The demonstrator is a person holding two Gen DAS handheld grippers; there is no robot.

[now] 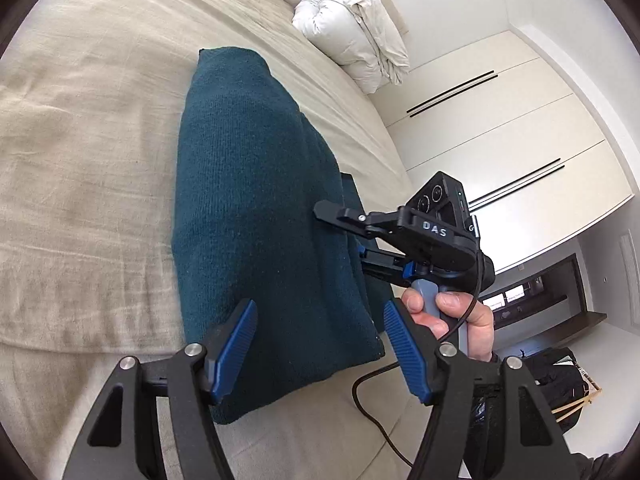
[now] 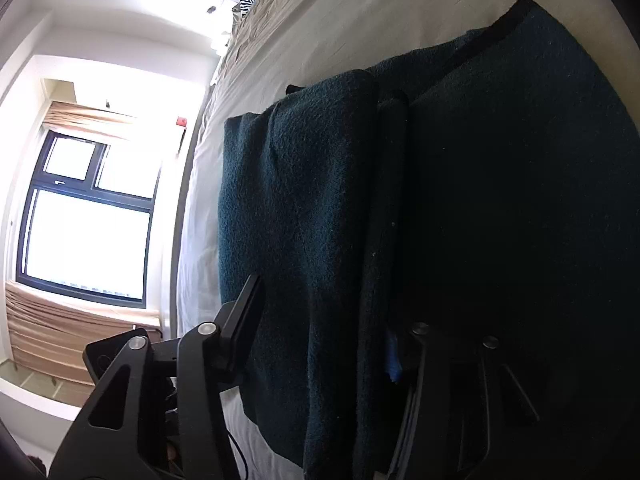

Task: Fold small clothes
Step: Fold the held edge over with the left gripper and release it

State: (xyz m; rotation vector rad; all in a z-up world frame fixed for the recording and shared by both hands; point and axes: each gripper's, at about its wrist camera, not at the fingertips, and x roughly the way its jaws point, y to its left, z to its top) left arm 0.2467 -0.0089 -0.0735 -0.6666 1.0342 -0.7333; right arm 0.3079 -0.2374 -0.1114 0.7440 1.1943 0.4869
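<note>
Teal knit garment (image 1: 248, 216), between left gripper (image 1: 320, 352) pads

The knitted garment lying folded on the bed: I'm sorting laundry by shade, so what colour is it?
Dark teal knitted garment; it shows best in the left wrist view.

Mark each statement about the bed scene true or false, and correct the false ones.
1. The garment is dark teal. True.
2. The left fingers are shut on the garment. False: they stand open, with the garment's near end between them.
3. A bundled white duvet sits beyond the garment. True.
4. The garment hangs in the air. False: it lies folded on the beige bed.
5. A hand holds the right gripper at the garment's edge. True.
</note>
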